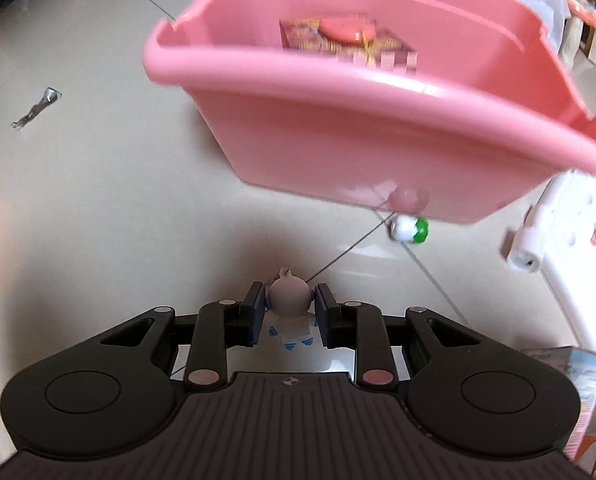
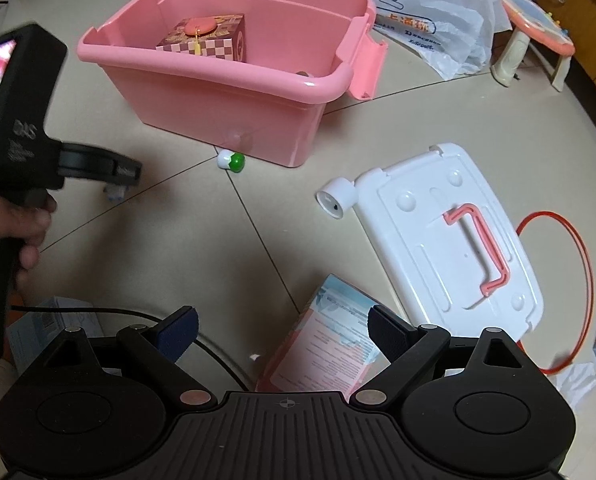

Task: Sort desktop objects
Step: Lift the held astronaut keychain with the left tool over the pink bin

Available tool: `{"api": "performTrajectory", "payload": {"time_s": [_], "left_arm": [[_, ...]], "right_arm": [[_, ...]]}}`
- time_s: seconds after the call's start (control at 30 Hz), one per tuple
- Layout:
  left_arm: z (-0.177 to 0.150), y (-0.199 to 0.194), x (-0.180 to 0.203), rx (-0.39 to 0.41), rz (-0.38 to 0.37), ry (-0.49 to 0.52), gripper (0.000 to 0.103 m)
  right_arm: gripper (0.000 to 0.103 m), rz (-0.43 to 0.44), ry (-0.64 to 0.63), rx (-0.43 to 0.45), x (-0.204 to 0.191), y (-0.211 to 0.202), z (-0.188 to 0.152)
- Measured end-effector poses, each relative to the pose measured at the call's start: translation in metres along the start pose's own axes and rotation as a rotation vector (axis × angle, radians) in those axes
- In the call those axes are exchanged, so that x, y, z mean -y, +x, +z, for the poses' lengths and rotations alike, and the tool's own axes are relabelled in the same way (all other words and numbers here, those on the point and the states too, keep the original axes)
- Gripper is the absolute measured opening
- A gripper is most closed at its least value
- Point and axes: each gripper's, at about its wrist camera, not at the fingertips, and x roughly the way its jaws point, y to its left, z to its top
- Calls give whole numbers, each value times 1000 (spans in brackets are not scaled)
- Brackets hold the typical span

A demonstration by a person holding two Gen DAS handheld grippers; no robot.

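My left gripper [image 1: 290, 307] is shut on a small white-and-blue figurine [image 1: 289, 312] and holds it above the tiled floor, in front of the pink storage bin [image 1: 337, 136]. The bin holds a checkered box [image 1: 349, 44] with a pink oval piece on top. In the right wrist view the left gripper [image 2: 116, 180] is left of the bin [image 2: 234, 92]. My right gripper [image 2: 282, 332] is open, its fingers either side of a pink-and-blue paper box [image 2: 329, 344] lying on the floor. A white-and-green ball [image 2: 230, 161] lies by the bin's front corner; it also shows in the left wrist view [image 1: 409, 229].
The bin's white lid [image 2: 449, 240] with a pink handle lies to the right, a white wheel [image 2: 335, 198] at its corner. A red hoop [image 2: 577, 280], a plastic bag [image 2: 429, 12], a small stool [image 2: 533, 36] and a foil scrap [image 1: 38, 108] lie around.
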Motion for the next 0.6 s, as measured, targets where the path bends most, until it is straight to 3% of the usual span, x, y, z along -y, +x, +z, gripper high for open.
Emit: {"api": "performTrajectory", "payload": {"time_s": [0.6], "left_arm": [[8, -84, -5, 130, -30, -5, 28]], "right_arm": [[90, -4, -7, 45, -3, -20, -8]]}}
